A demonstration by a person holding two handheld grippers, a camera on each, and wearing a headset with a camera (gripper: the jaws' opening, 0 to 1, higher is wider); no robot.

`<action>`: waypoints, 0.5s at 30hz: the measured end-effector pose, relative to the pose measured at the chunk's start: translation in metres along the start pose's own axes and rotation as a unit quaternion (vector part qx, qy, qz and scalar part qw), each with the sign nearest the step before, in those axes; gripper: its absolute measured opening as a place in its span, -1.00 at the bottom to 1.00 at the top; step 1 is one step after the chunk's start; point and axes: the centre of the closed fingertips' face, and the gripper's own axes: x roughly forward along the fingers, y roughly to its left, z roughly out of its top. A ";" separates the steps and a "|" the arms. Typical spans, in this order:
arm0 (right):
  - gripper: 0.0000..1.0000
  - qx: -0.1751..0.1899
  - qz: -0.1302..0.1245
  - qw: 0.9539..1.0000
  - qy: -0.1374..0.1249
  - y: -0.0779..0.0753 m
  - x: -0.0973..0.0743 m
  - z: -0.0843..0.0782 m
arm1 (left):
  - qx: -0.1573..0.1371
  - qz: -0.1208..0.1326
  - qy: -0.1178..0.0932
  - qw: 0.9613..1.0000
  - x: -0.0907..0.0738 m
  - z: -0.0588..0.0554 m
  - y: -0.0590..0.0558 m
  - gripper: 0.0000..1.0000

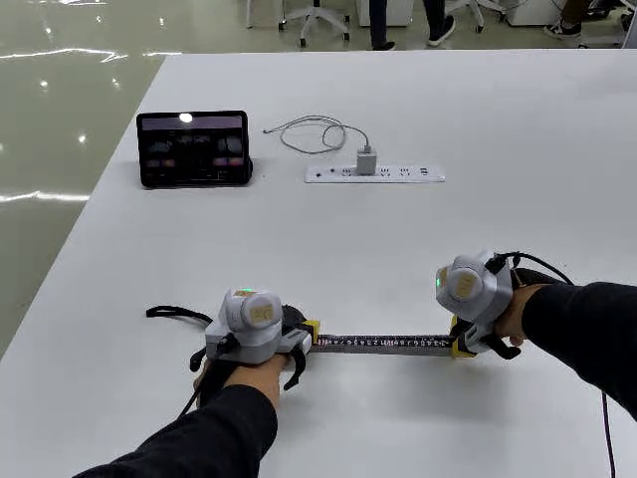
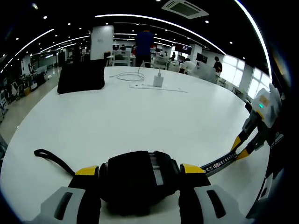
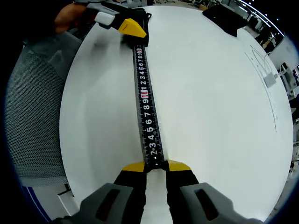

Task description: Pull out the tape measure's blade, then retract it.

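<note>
White table (image 3: 210,116) edge runs alongside the stretched blade (image 3: 145,107).

Bright, even overhead light, no dim spots. Head view sharp; glare streaks on glossy floor (image 1: 80,52), lamp reflection on tablet screen (image 1: 186,118). Shadows on white table (image 1: 398,249) soft and short. Both gripper views: heavy fisheye bend twd edges, ceiling strip lights (image 2: 117,16) curve. Right gripper view: blade (image 3: 147,116) digits crisp nr centre, far end soft.
</note>
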 end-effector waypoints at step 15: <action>-0.79 -0.001 -0.002 1.000 -0.014 0.001 0.003 0.015 | -0.003 -0.001 0.006 1.000 0.000 0.000 0.001 0.28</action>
